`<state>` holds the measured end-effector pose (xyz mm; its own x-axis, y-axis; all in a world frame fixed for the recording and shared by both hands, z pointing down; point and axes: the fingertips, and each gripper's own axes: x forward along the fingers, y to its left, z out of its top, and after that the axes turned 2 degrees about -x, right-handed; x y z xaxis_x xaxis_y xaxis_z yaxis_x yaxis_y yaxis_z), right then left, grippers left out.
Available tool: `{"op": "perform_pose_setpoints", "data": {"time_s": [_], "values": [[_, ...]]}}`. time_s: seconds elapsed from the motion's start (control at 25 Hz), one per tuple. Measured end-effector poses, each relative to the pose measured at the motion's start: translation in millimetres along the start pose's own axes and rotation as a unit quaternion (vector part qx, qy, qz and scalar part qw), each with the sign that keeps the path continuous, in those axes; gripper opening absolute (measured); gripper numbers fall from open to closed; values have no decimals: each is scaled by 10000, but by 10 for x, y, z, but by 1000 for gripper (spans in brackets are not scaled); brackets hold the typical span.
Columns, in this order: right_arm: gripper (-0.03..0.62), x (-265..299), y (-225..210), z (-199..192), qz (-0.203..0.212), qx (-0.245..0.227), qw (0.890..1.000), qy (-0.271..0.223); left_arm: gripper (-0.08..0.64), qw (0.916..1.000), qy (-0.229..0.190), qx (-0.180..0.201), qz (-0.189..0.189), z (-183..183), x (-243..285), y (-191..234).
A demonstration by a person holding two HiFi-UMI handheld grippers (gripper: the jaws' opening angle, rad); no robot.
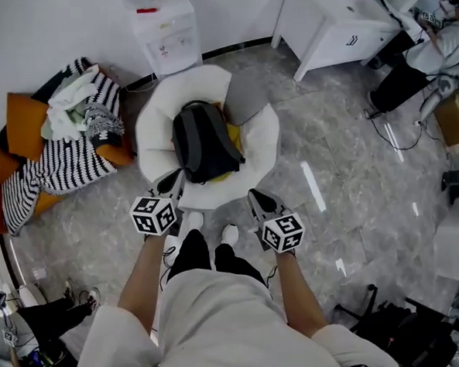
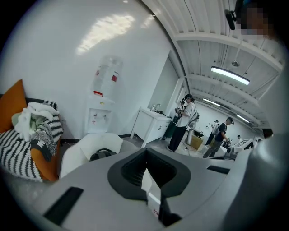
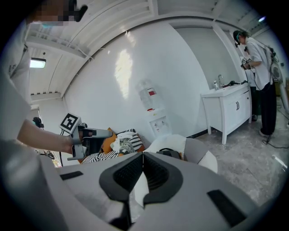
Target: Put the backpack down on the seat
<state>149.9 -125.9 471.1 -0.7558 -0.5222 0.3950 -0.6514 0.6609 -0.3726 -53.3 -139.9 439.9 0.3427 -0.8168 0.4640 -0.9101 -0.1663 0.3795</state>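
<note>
A dark grey backpack (image 1: 204, 142) lies on the round white seat (image 1: 153, 137), on top of a yellow cushion. I stand just in front of the seat. My left gripper (image 1: 171, 182) hovers at the seat's front edge, shut with nothing between its jaws. To the right of my feet, my right gripper (image 1: 255, 197) is also shut and empty, short of the seat. In the left gripper view the backpack (image 2: 103, 154) shows beyond the left gripper (image 2: 146, 158). The right gripper view shows the backpack (image 3: 168, 153) past the right gripper (image 3: 142, 158), with the left gripper (image 3: 90, 135) at the left.
A sofa (image 1: 24, 129) piled with a striped blanket and clothes stands at the left. A water dispenser (image 1: 166, 31) is behind the seat, a white cabinet (image 1: 336, 21) at the back right. A grey cushion (image 1: 248, 100) leans in the seat. People (image 2: 185, 117) stand further off.
</note>
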Motion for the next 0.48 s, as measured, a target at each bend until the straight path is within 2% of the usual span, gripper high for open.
{"op": "perform_pose_setpoints", "data": {"time_s": [0.24,0.48], "values": [[23,-252,68,84,30,-103,9999,-81,17,9996,-273,27,-71,119,-338,-243],[23,-216,285,371,235,-291,9989,-277,17,9988,-311,245,-281,226,-550,-354]]}}
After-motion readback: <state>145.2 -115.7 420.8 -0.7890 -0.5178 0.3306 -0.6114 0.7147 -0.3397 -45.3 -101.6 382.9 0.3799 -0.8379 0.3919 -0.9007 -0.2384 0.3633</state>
